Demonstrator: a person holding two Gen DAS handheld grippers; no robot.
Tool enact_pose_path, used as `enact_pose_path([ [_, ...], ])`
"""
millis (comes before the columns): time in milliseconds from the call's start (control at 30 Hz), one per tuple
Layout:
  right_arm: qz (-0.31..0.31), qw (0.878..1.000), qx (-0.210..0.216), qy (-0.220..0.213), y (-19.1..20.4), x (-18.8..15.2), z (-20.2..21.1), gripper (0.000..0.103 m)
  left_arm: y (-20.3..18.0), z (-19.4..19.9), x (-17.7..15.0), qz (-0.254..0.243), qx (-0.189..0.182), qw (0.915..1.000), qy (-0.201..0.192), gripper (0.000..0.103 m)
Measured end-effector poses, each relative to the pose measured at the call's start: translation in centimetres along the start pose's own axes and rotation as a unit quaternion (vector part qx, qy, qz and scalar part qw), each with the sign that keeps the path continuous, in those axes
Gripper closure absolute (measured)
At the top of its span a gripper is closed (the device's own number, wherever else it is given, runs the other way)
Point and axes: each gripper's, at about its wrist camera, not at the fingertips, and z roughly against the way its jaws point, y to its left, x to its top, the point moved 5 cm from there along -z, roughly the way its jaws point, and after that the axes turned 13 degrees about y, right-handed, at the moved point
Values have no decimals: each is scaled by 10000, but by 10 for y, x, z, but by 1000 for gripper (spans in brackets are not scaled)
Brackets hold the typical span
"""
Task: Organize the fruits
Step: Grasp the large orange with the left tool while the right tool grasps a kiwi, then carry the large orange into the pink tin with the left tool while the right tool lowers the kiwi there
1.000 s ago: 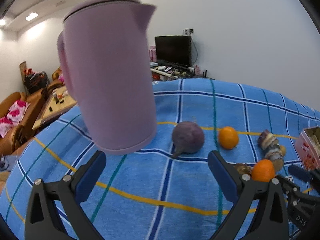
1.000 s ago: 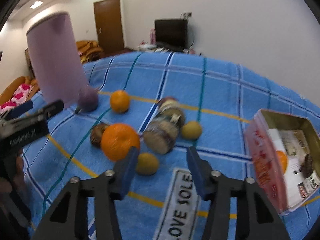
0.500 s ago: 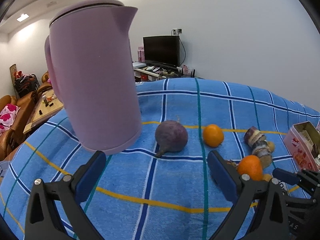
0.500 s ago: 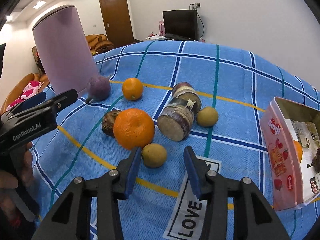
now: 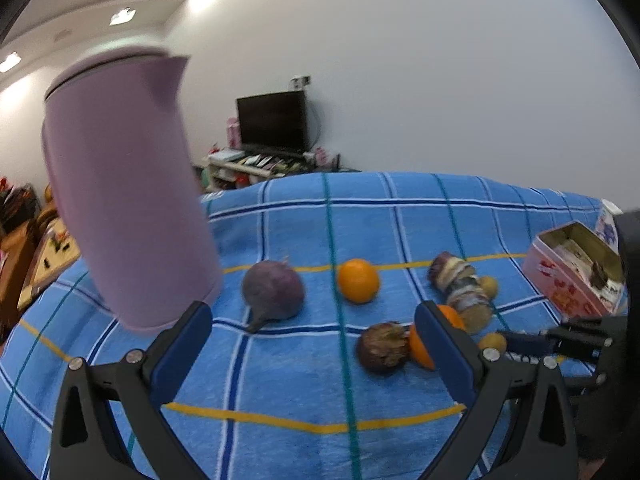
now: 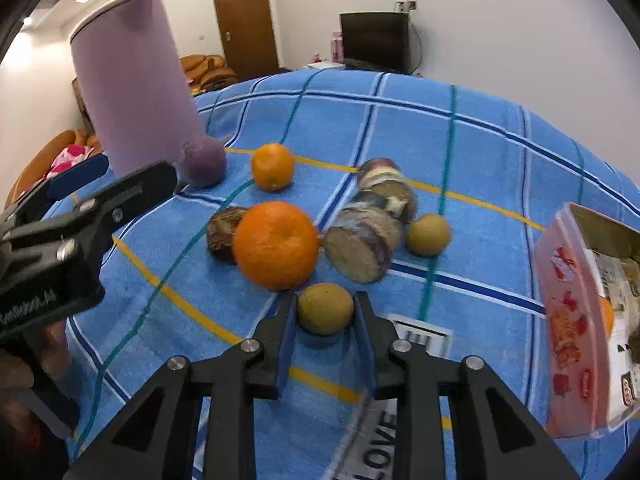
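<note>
flanking one yellow-green fruit (image 6: pixel 325 309), right gripper (image 6: pixel 325 320); two oranges (image 6: pixel 275 245) nearby

A white patch on the blue checked cloth (image 6: pixel 460 160) is showing the letters "LOVE" (image 6: pixel 384 436) in black, partly hidden behind the right gripper (image 6: pixel 325 314); lettering on the pink tin (image 6: pixel 568 320) is proving too blurred to read.

Living room with white walls (image 5: pixel 420 80) and recessed ceiling lights (image 5: pixel 122 17).
A black television (image 6: pixel 375 37) stands beside a brown door (image 6: pixel 245 20); orange sofa (image 6: pixel 206 72) at left.
</note>
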Motion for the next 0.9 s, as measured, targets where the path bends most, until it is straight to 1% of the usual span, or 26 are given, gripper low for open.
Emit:
enact_pose_path([
  [67,-79,9999,-17,-114,-8,-2,7,73,-9,1,-1,-191,-89,9998,-57,0],
  [133,-167,9995,-52,-244,-19,-5,16,73,-19,3,-1,-355,-297,9989,-71,2],
  [200,-321,9988,-24,-360,-32,-9,24,73,-32,3,-1,-519,-539,9972,-36,5],
  [300,-525,9977,33,-426,-49,-12,31,73,-53,-3,-4,-905,-657,9935,231,15],
  [367,-618,9971,57,-450,-54,-12,33,73,-67,-12,-3,-1180,-691,9896,438,24],
  [400,-643,9968,69,-461,-56,-12,34,73,-72,-16,-2,-1249,-742,9880,534,26],
  [433,-649,9967,75,-474,-56,-11,34,73,-75,-19,-3,-1276,-783,9868,612,30],
  [467,-639,9967,69,-492,-56,-11,35,73,-79,-26,-2,-1302,-840,9848,780,35],
  [533,-616,9966,38,-537,-56,-11,36,73,-85,-39,-2,-1364,-876,9812,1047,41],
  [667,-575,9964,25,-623,-53,-8,34,73,-92,-53,-3,-1438,-822,9777,1292,44],
  [700,-571,9964,43,-620,-54,-7,34,73,-92,-54,-2,-1438,-837,9776,1293,45],
  [733,-566,9965,51,-613,-54,-8,33,73,-92,-56,-2,-1432,-832,9773,1319,48],
  [767,-556,9967,61,-594,-54,-8,32,73,-91,-57,-1,-1426,-788,9778,1318,54],
  [900,-554,9966,76,-609,-55,-8,32,73,-90,-55,-1,-1375,-862,9779,1317,55],
])
